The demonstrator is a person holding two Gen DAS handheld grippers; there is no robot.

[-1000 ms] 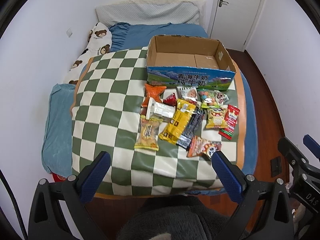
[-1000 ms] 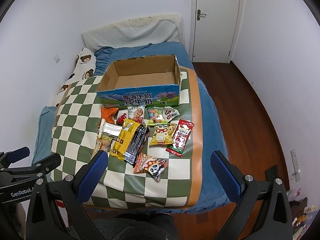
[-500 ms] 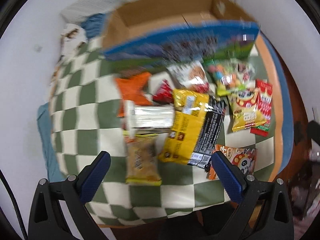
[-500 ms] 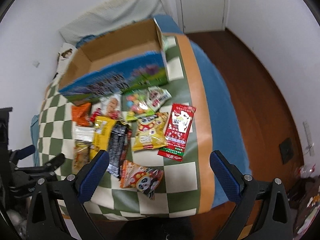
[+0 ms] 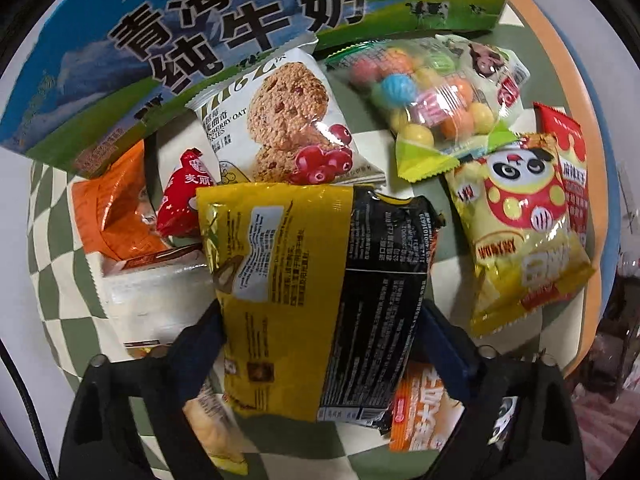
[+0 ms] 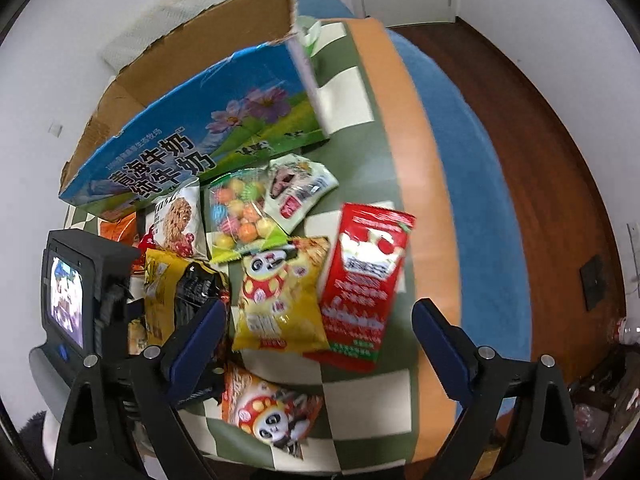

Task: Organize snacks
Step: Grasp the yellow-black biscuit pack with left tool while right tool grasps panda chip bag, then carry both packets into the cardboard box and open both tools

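Closing right tool (image 6: 316,322) straddles yellow panda packet (image 6: 276,300), red packet (image 6: 362,280).

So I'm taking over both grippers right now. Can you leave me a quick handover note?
Left gripper: jaws closing around the yellow-black packet; the pads look close to its edges, grip not confirmed.
Right gripper: empty, jaws closing, over the yellow panda bag and red packet.
Snacks: all on the checkered blanket in front of the milk box, including the cookie pack and candy bag.
Done: no snack seen in the box; most of its inside is out of view.
Left: move every snack into the box.
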